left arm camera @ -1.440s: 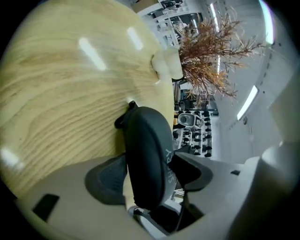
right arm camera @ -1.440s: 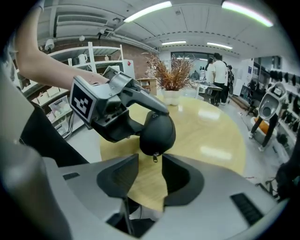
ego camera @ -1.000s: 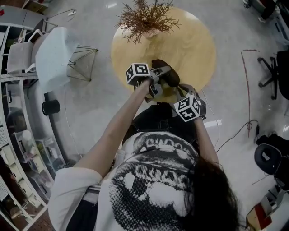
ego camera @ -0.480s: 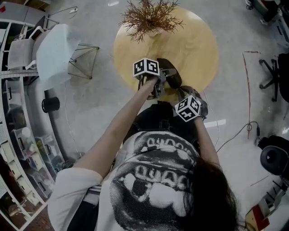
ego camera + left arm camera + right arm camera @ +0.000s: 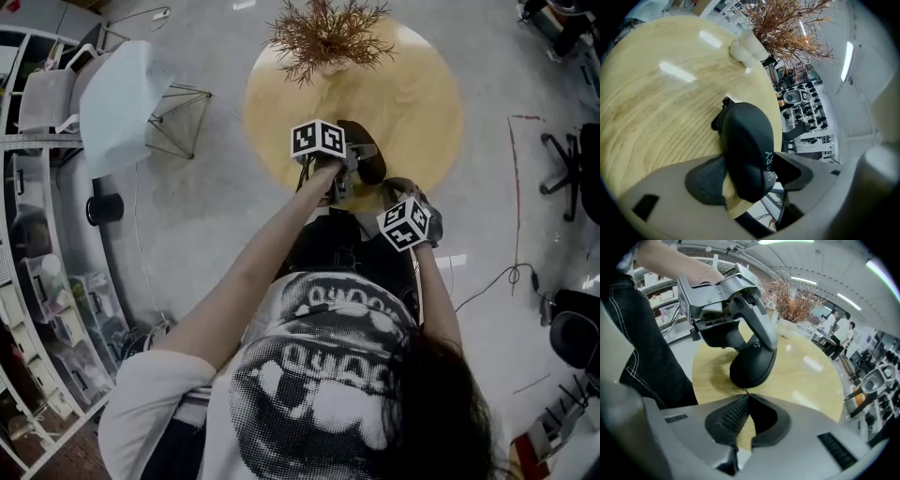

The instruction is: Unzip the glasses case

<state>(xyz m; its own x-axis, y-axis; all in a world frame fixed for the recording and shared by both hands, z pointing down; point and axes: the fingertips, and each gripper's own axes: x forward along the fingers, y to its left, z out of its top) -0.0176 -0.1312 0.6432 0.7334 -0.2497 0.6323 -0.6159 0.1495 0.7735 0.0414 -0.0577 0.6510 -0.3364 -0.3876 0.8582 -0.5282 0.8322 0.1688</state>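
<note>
Round pale wood-grain table on a glossy grey floor, with a spiky dried brown plant in a white vase at the far edge. The glasses case is a smooth matte black oval, hard-shell looking, over the near side of the table. The left tongs are clamped across its width, dark textured pads squeezing the shell. Its long axis runs roughly away from the person. The rounded near end points at the right tongs, which are pinched tight, tip to tip, on a thin little zipper tab. Can't tell if the case touches the wood.
</note>
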